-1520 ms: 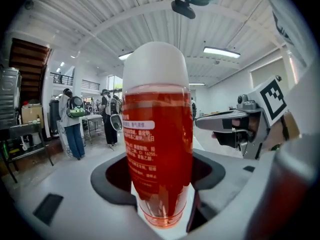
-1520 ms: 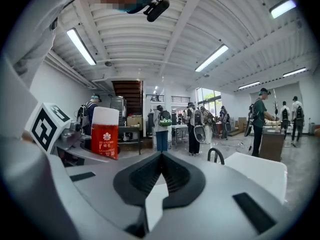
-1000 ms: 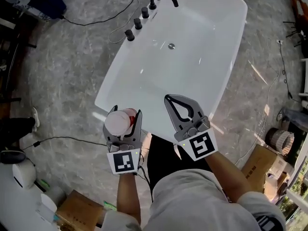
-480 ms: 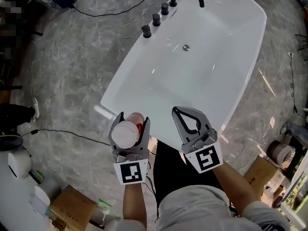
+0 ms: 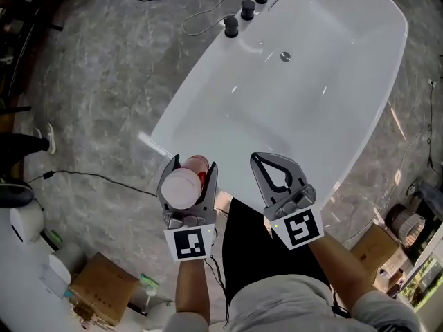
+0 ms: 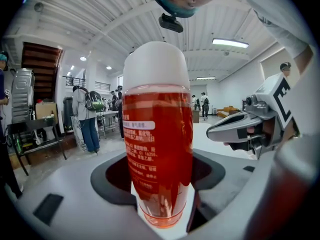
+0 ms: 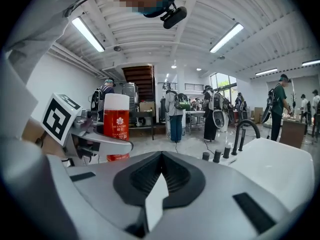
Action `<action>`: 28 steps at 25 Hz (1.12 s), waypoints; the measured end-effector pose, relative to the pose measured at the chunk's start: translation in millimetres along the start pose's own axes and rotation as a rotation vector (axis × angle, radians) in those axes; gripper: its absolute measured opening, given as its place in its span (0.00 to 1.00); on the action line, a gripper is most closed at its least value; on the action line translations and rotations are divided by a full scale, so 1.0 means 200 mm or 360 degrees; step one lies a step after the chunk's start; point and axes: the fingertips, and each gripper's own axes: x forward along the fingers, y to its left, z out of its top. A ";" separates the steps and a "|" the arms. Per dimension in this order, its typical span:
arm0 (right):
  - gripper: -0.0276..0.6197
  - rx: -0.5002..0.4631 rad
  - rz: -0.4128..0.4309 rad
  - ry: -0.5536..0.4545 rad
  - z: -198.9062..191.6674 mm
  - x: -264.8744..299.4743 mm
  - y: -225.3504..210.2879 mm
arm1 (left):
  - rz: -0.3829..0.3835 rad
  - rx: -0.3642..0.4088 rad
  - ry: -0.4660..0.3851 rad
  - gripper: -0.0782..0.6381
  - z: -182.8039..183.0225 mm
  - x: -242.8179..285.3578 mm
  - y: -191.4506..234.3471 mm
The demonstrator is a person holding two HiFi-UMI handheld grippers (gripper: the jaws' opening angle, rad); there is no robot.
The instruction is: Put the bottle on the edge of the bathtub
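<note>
A red bottle [image 5: 185,183] with a white cap stands upright in my left gripper [image 5: 188,166], whose jaws are shut on its body. In the left gripper view the bottle [image 6: 158,134] fills the middle of the frame, held near its base. It hangs just off the near end of the white bathtub [image 5: 208,102], over the floor beside the rim. My right gripper [image 5: 270,160] is shut and holds nothing, hovering over the tub's near end. The right gripper view shows the bottle [image 7: 116,126] to its left and the tub [image 7: 280,169] to its right.
Black tap knobs [image 5: 246,9] and a black spout stand on the tub's far rim. Cables [image 5: 90,178] run over the grey marble floor. Cardboard boxes [image 5: 97,289] lie at lower left and lower right. Several people [image 7: 175,111] stand in the room beyond.
Both grippers have crept forward a little with the bottle still held. The view has swung, so the tub and taps sit further right and higher in the frame.
</note>
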 end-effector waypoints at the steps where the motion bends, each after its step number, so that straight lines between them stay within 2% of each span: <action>1: 0.05 0.0018 0.0002 0.0013 -0.02 0.02 0.01 | 0.0000 -0.0009 0.0002 0.54 -0.03 0.02 0.02; 10: 0.05 0.0022 0.0034 0.0097 -0.15 0.25 0.02 | 0.0034 -0.0048 0.0099 0.54 -0.25 0.10 0.18; 17: 0.05 0.0058 0.0077 0.0120 -0.24 0.40 0.03 | 0.0078 -0.0012 0.0111 0.54 -0.34 0.18 0.31; 28: 0.05 0.0078 0.0120 0.0156 -0.34 0.56 0.04 | 0.0156 -0.0042 0.0132 0.54 -0.48 0.24 0.48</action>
